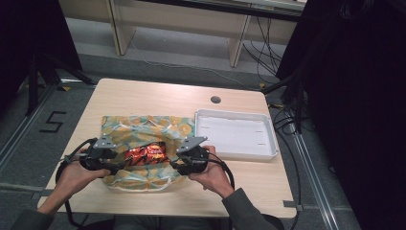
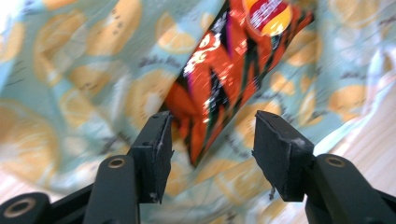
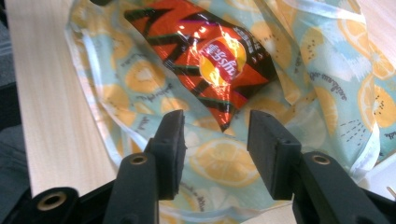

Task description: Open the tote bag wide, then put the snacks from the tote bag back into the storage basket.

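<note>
Pale wooden table (image 1: 143, 93) bears a citrus-print bag (image 1: 139, 128); on it the chip packet (image 1: 145, 154), ends hidden behind the left gripper (image 1: 116, 167) and right gripper (image 1: 176, 164), both gaping, gripping nothing.

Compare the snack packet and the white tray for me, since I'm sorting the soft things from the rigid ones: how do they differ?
The snack packet is glossy red, orange and black, crinkled and soft; the white tray is plain, rigid and rimmed. The packet lies on the orange-slice patterned cloth; the tray sits on the bare table, right of the cloth. The packet lies between the left gripper and right gripper; the tray lies beyond them, empty. Both rest flat and ungripped.
</note>
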{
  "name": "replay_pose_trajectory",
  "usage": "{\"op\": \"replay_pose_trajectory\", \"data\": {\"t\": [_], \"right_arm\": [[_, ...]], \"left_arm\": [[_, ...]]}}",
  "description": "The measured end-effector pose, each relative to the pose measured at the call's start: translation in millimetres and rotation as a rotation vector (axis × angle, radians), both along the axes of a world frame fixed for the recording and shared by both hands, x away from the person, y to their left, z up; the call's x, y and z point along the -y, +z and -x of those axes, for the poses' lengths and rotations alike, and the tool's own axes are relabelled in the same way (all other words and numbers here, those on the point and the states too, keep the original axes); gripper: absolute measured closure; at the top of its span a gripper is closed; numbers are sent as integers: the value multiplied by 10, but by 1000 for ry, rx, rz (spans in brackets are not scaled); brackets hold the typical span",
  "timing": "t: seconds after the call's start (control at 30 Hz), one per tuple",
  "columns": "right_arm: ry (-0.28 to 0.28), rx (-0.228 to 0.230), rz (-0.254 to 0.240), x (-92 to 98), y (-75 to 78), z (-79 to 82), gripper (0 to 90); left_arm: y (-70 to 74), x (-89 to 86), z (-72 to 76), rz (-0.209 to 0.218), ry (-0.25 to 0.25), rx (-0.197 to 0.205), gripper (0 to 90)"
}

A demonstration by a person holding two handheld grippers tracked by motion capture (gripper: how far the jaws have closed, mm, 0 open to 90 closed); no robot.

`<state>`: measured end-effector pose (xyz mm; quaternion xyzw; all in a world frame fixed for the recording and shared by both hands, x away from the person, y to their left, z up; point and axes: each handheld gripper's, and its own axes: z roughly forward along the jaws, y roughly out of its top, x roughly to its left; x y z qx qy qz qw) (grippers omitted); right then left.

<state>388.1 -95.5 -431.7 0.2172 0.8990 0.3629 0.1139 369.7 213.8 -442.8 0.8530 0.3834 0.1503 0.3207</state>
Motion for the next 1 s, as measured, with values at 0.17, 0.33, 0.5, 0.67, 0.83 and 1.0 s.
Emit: {"op": "replay_pose_trajectory", "data": {"t": [0.17, 0.33, 0.5, 0.67, 0.83, 1.0], "right_arm": [[14, 4, -13, 16, 20, 77, 542], [35, 2, 0, -13, -3, 136, 538], [28, -9, 5, -27, -11, 150, 535], [30, -24, 14, -18, -42, 166, 532], [29, -7, 23, 0, -71, 149, 528], [30, -18, 24, -12, -74, 163, 528]], "left_arm": [[-56, 34, -13, -4, 30, -16, 442], [-112, 21, -18, -16, 25, -18, 432], [-125, -4, -32, -34, 34, -18, 390], [-144, 0, -60, -31, 40, -9, 371], [-193, 19, -117, -49, 21, -19, 390], [-292, 73, -95, -78, 20, -29, 422]]}}
